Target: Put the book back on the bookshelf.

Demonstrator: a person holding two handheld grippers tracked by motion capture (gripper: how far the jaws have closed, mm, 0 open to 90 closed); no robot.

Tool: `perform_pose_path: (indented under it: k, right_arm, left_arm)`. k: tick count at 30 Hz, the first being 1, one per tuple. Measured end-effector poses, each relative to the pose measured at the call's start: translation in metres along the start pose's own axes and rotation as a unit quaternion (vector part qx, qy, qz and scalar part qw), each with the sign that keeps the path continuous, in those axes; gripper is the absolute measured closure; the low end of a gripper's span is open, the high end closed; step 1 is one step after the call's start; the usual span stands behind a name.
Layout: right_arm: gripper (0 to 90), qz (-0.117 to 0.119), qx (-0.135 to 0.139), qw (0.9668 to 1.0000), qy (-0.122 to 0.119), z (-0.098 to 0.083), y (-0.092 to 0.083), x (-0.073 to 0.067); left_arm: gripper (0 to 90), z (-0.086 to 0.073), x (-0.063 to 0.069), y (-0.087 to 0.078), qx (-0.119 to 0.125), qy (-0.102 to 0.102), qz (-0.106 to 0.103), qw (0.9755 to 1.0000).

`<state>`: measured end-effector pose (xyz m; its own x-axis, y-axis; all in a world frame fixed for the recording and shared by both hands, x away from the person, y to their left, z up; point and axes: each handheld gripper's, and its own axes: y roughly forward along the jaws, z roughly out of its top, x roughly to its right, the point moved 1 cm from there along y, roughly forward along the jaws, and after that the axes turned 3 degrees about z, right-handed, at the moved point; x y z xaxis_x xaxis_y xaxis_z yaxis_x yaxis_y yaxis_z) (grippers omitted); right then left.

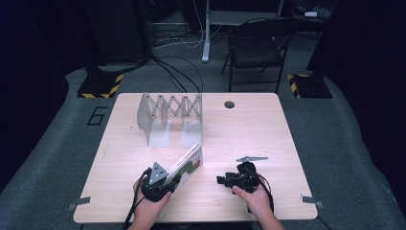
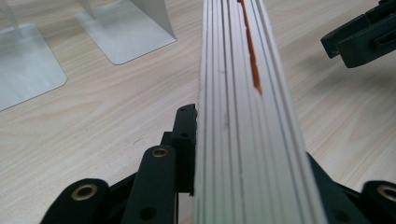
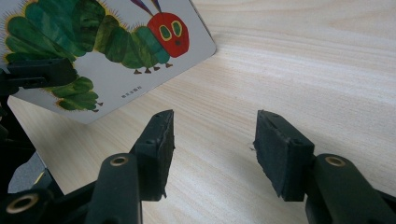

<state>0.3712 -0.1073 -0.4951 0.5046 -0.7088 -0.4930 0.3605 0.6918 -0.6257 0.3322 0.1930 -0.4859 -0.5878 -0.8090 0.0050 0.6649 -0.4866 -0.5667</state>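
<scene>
A thick white board book (image 1: 187,165) with a green caterpillar on its cover (image 3: 112,42) is tilted up off the wooden table, one corner near the surface. My left gripper (image 1: 160,181) is shut on its lower end; its page edges (image 2: 243,112) run up between the jaws in the left gripper view. My right gripper (image 1: 221,180) sits to the book's right near the front edge, open, with nothing between its pads (image 3: 159,149) and bare table under them. It also appears in the left gripper view's top right corner (image 2: 364,39).
A grey metal expanding book rack (image 1: 170,117) stands at the back left of the table (image 1: 258,129), its base plates (image 2: 126,32) lying flat. A cable hole (image 1: 229,104) is near the far edge. A folding chair (image 1: 258,48) stands beyond the table.
</scene>
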Motion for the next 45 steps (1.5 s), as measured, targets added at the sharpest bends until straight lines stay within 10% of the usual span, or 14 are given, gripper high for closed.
perform_pose_path:
  k: [45]
  right_arm:
    - [47.2,0.000,0.002,1.0000,0.004,0.000,-0.002,0.001]
  left_arm:
    - [76.0,0.021,-0.016,-0.028,0.020,-0.001,0.007,0.9998]
